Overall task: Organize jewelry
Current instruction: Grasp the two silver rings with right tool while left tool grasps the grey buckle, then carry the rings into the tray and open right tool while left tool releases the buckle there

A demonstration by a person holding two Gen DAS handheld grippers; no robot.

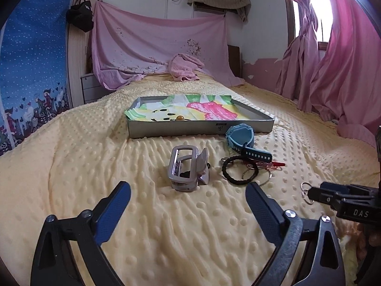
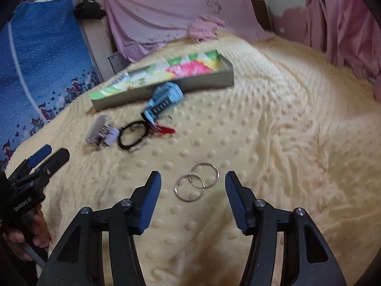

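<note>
On the yellow dotted bedspread (image 1: pixel 119 166), your grey metal tray (image 1: pixel 200 128) holds one amber bead (image 1: pixel 180 118); clip (image 1: pixel 188 169), watch (image 1: pixel 240 138), rings (image 2: pixel 196 182) remain out. Both tongs, left gripper (image 1: pixel 188 196) and right gripper (image 2: pixel 193 188), gape empty.

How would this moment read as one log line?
left gripper: open, before hair clip | right gripper: open around metal rings | tray: nearly empty

daylight glares through the window (image 1: pixel 319 7); right view motion-blurred, edges fisheye-warped.
</note>
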